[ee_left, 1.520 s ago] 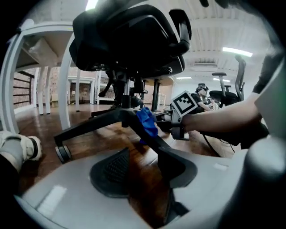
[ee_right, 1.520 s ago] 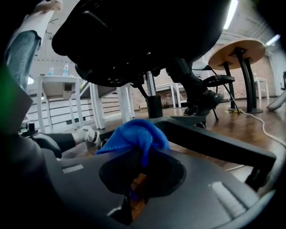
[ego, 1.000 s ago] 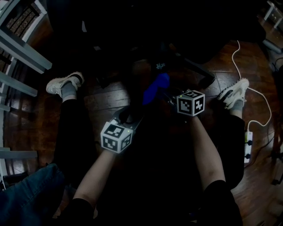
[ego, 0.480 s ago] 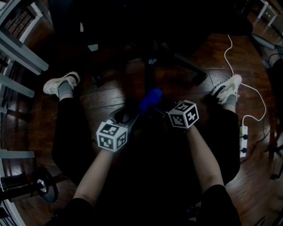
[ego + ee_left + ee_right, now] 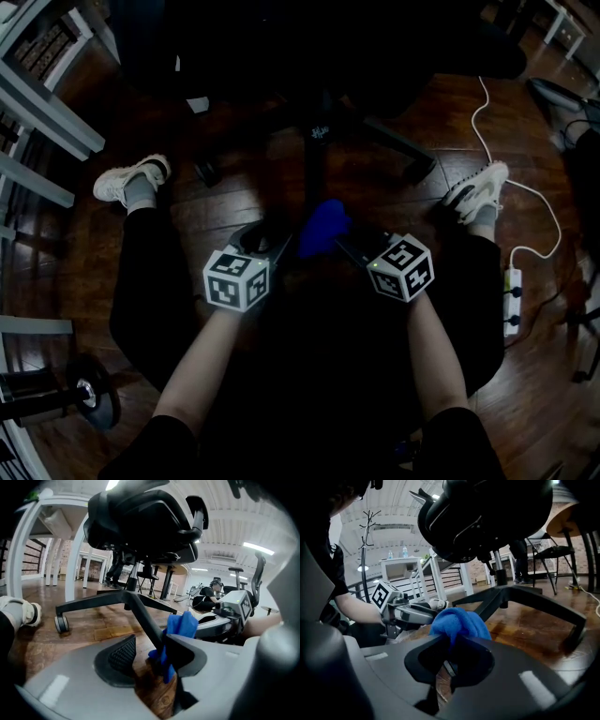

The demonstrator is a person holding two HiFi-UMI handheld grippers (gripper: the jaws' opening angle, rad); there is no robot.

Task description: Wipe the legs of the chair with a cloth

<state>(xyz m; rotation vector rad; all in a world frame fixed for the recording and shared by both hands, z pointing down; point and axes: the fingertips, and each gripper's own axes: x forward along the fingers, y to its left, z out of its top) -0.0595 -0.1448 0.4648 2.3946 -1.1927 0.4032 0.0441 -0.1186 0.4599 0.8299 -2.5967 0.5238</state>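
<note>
The black office chair's star base (image 5: pixel 317 131) stands on the wood floor, with one leg (image 5: pixel 313 183) running toward me. A blue cloth (image 5: pixel 323 228) is bunched over that leg near its outer end. My right gripper (image 5: pixel 342 239) is shut on the cloth (image 5: pixel 459 622) and presses it onto the leg. My left gripper (image 5: pixel 272 242) straddles the same leg (image 5: pixel 143 616) just beside the cloth (image 5: pixel 182 626). Its jaws stand wide: the leg lies against the right pad and bare floor shows at the left pad (image 5: pixel 123 652).
My white shoes (image 5: pixel 131 178) (image 5: pixel 478 192) rest on either side of the base. A white cable and power strip (image 5: pixel 511 302) lie at the right, a dumbbell (image 5: pixel 89 398) at lower left, and white table legs (image 5: pixel 47 112) at the left. Other chair legs end in casters (image 5: pixel 61 623).
My right gripper has drawn the blue cloth along the chair leg toward me, away from the hub, and rolled its wrist. The left gripper has stayed at the leg.
</note>
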